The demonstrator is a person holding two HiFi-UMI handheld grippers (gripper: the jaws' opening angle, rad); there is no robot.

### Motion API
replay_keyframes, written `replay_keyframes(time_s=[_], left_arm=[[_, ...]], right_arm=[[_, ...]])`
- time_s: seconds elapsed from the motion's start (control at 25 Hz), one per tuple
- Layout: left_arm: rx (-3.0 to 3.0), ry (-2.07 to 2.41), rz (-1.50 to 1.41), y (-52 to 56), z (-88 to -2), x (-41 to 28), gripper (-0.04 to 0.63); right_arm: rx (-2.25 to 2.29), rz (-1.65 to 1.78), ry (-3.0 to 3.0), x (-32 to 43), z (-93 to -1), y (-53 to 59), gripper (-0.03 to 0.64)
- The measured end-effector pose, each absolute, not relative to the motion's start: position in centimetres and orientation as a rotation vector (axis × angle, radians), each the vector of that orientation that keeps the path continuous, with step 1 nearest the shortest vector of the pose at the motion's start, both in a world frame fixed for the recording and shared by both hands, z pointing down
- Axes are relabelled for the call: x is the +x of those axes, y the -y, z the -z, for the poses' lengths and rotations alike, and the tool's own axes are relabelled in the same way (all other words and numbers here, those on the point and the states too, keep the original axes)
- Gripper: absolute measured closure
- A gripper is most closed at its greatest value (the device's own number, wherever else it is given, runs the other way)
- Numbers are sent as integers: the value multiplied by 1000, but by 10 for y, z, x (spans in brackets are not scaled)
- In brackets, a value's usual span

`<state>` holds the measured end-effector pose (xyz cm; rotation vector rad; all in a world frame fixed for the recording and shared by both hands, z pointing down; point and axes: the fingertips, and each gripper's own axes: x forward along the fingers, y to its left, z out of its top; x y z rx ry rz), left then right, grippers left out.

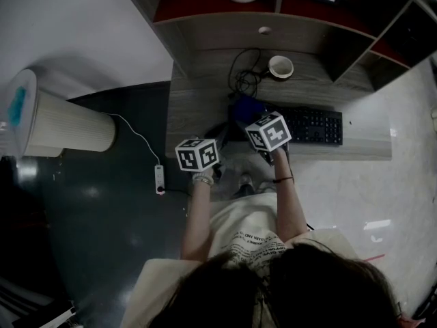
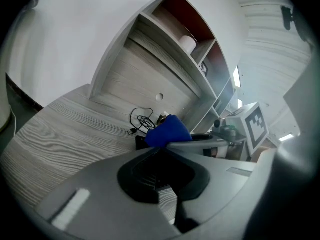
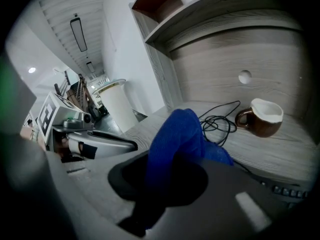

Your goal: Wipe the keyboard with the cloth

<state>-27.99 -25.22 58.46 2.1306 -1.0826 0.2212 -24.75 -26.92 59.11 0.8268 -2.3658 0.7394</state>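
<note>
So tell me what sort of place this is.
Most likely an office or study workstation: a wood-grain desk with built-in shelves above it, a black keyboard on the desktop, and a mug near a coiled cable.

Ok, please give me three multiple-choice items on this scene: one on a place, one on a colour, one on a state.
1. Where does the mug stand?
A. on the desk, beside the cable
B. on the floor
C. on the top shelf

2. What colour is the cloth?
A. red
B. blue
C. white

3. What is the state of the right gripper?
A. open and empty
B. shut on the cloth
C. shut on the mug

Answers:
1 A: the head view shows the mug on the desk, next to the coiled cable.
2 B: the cloth is plainly blue in all three views.
3 B: the right gripper view shows the cloth clamped between its jaws.
</note>
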Motion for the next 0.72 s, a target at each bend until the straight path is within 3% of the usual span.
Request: replay_keyframes(time_s=[0.72], left_arm=[[2111,1168,-176,250,-577,-302,592]], right_arm=[[746,-754,2408,-275,-590,261,557]])
